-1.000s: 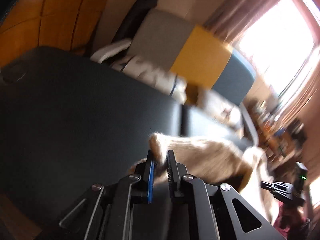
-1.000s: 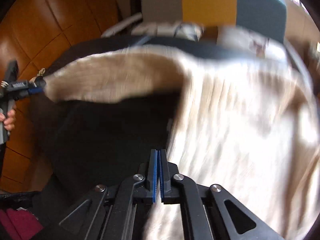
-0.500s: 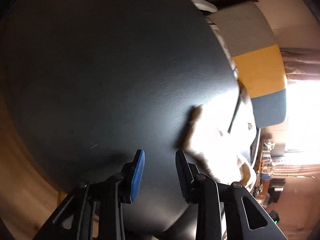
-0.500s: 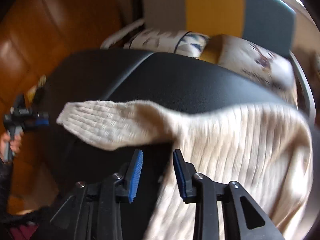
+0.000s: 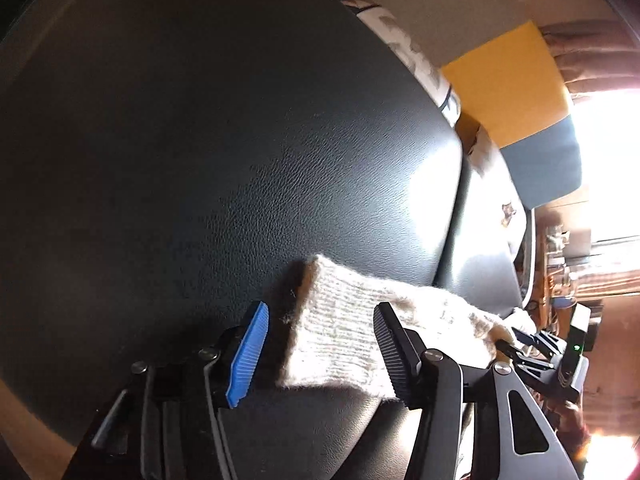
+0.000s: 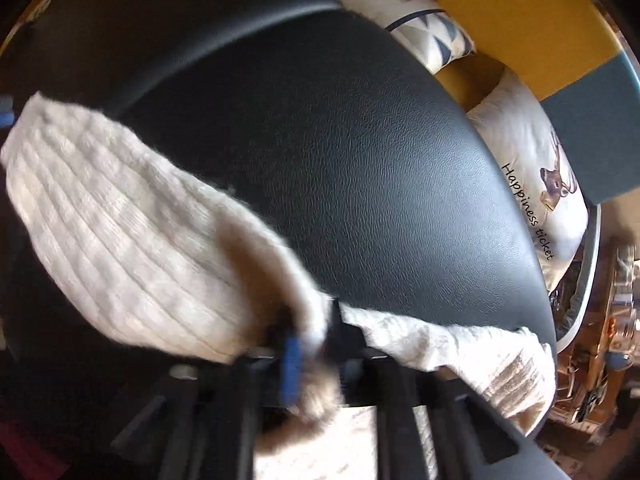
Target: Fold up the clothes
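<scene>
A cream ribbed knit sweater lies on a black leather table. In the left wrist view its sleeve cuff lies flat between the fingers of my left gripper, which is open and does not hold it. In the right wrist view the sleeve stretches to the left, and my right gripper is shut on the sweater where the sleeve meets the body. The right gripper also shows in the left wrist view, at the sleeve's far end.
A grey, yellow and blue sofa with printed cushions stands behind the table. A cluttered shelf is at the right. A bright window glares at the right.
My left gripper let go of the sleeve cuff, which now lies on the table between its open fingers. My right gripper opened, then shut on the sweater near the sleeve's base.
</scene>
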`<move>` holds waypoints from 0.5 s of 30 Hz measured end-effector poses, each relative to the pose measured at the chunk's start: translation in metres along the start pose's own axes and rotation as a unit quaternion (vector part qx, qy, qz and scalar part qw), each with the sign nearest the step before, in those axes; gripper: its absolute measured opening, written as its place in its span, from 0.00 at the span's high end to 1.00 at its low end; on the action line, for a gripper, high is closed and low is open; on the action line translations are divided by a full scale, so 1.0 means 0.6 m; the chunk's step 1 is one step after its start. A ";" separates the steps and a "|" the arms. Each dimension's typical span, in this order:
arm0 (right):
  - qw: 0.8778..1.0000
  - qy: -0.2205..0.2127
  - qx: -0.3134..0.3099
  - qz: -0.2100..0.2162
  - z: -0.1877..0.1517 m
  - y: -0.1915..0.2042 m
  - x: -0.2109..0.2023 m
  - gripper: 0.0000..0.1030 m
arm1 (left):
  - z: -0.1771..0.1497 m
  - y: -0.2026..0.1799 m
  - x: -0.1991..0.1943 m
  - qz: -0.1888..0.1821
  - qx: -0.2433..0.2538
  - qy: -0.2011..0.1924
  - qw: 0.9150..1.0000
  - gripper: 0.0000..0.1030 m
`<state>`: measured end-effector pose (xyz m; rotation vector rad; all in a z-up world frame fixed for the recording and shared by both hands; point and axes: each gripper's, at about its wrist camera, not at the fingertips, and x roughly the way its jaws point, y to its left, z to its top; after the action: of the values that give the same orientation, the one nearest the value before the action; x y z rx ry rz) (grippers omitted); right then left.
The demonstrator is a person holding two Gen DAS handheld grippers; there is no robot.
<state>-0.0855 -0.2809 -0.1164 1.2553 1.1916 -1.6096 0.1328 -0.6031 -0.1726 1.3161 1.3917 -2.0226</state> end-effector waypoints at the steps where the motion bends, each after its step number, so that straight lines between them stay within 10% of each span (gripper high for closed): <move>1: 1.000 -0.008 0.002 -0.002 -0.004 0.003 -0.004 0.94 | -0.001 0.007 -0.007 -0.001 0.000 0.004 1.000 0.45; 15: 0.988 -0.145 -0.026 -0.050 -0.175 0.087 -0.093 0.94 | -0.029 0.058 -0.019 -0.088 -0.088 0.046 0.991 0.44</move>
<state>0.0042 -0.1932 -0.0819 0.9025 1.1181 -1.7523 0.1719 -0.6064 -0.1830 1.2622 1.7396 -1.9134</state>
